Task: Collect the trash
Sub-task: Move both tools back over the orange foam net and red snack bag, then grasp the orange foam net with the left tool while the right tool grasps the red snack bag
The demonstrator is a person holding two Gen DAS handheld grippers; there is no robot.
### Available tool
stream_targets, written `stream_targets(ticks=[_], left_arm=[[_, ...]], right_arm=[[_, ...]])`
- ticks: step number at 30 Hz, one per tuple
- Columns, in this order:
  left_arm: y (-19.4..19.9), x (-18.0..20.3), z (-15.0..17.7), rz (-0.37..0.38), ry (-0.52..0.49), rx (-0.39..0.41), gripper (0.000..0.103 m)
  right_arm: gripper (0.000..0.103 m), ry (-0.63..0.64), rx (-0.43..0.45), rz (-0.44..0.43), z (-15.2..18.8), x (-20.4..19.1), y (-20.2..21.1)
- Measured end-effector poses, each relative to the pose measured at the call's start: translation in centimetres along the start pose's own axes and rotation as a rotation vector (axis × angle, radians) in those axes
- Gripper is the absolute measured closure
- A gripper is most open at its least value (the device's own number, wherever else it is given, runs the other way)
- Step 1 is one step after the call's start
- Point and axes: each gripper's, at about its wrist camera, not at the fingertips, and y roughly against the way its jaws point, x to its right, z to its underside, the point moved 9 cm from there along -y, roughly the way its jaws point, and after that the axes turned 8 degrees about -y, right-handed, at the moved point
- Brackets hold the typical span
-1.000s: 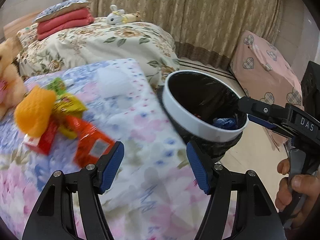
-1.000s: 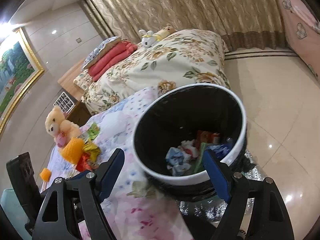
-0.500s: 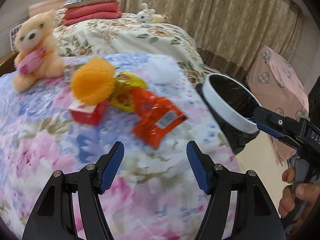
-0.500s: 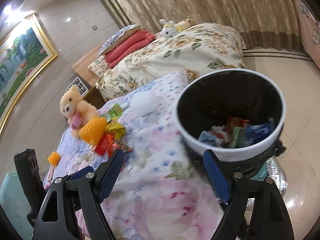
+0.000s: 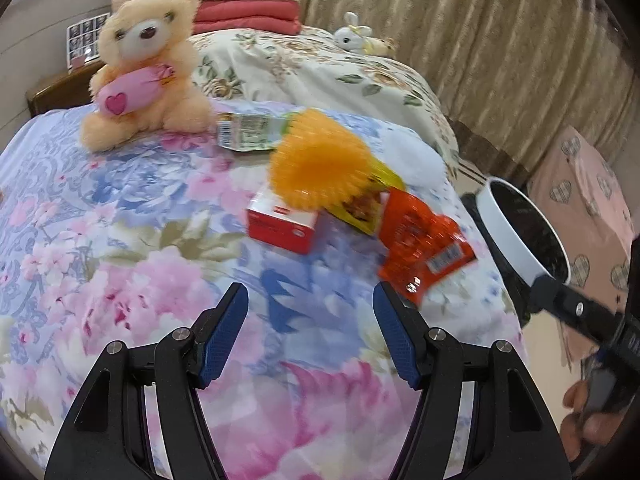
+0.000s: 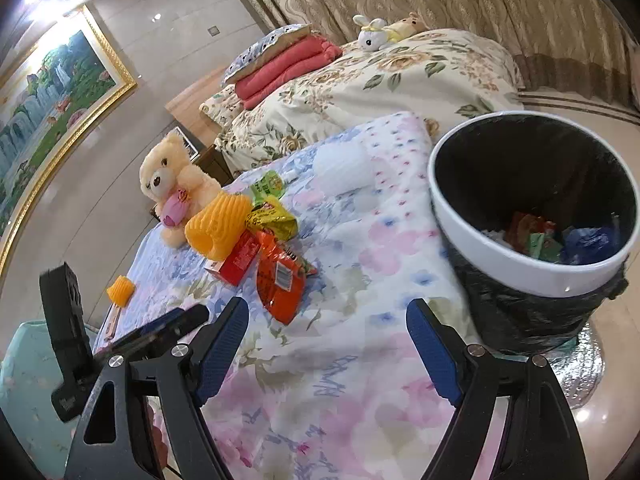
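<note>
While both tongs hang open and empty, left tongs (image 5: 310, 334) face the orange wrapper (image 5: 424, 248) on the bed (image 5: 80, 208); right tongs (image 6: 328, 350) sit near the bin (image 6: 520, 264). Risk: I snag bedding, or slick foil slips.

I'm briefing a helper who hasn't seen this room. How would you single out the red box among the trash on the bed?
On the floral bedspread, find the litter pile in front of the teddy bear. The red box lies under the orange foam net, left of the orange wrapper. It alone is a rigid carton, red with a white top.
</note>
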Motion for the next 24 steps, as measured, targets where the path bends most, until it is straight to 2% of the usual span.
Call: stream_targets(ticks=[9, 20, 22, 24], left_arm=[[-0.9, -2.7, -2.1, -0.043, 0.011, 0.022, 0.037], [-3.1, -2.6, -4.2, -0.034, -0.041, 0.025, 0.038], [-3.4, -2.5, -4.5, -0.030, -0.051, 0.025, 0.041], [-3.8, -2.5, -4.8, -0.021, -0.060, 0.021, 0.048]], right_arm=[[0.020, 0.008, -0.028, -0.030, 0.7, -1.3, -2.3], [0.021, -0.004, -0.056, -0.048, 0.2, -2.4, -5.4], [0.023, -0.006, -0.062, -0.050, 0.1, -2.5, -5.9], [0.028, -0.006, -0.069, -0.050, 0.0, -2.6, -6.4]])
